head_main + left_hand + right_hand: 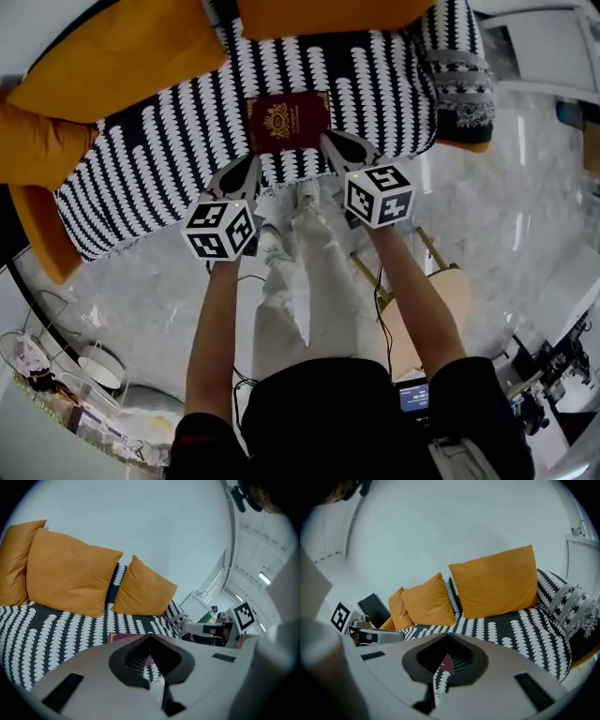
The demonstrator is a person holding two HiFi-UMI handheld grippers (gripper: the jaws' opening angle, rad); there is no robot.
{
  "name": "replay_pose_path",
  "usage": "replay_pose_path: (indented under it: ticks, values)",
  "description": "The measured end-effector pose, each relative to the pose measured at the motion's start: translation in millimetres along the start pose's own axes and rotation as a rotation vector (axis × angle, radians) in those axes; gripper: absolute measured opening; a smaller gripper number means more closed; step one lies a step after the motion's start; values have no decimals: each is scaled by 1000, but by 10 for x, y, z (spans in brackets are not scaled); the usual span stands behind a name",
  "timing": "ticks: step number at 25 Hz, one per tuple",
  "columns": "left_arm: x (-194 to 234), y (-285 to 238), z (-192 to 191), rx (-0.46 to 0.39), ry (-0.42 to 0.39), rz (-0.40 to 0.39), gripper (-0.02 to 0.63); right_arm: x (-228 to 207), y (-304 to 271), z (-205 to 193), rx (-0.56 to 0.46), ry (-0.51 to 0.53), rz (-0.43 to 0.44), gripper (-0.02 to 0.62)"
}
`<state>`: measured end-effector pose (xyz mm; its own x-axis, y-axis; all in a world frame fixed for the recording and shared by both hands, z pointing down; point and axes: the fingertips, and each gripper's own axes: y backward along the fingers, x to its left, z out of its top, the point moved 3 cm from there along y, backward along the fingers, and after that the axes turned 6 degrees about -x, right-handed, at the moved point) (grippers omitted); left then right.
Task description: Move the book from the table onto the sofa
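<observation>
Lying flat on the sofa (375,84) at twelve o'clock, rectangular maroon book (288,122), largely hidden behind the jaws in gripper views, scallop-patterned fabric, left gripper (251,169) and right gripper (328,143) seen clamped shut, empty.

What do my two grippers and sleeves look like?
Both the left gripper and right gripper have pale grey wedge-shaped shells and black ribbed jaw recesses, each topped by a white cube with black square markers. Thin black cables trail beside both forearms. Short black sleeves.
</observation>
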<state>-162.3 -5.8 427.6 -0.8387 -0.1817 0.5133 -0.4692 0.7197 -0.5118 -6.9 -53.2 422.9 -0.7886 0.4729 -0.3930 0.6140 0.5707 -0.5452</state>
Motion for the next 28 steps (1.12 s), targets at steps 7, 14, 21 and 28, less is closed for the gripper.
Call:
replay_pose_path:
  ticks: [7, 14, 21, 28]
  values:
    - [-307, 462, 426, -58, -42, -65, 17, 406, 368, 457, -82, 36, -9, 17]
    - [-583, 981, 772, -133, -27, -90, 17, 796, 847, 748, -162, 47, -11, 17]
    - [-896, 1416, 914, -172, -66, -124, 17, 1239, 1268, 1049, -246, 89, 16, 17]
    - [-1173, 1850, 1078, -204, -184, -129, 17, 1588, 1593, 1125, -269, 146, 6, 17]
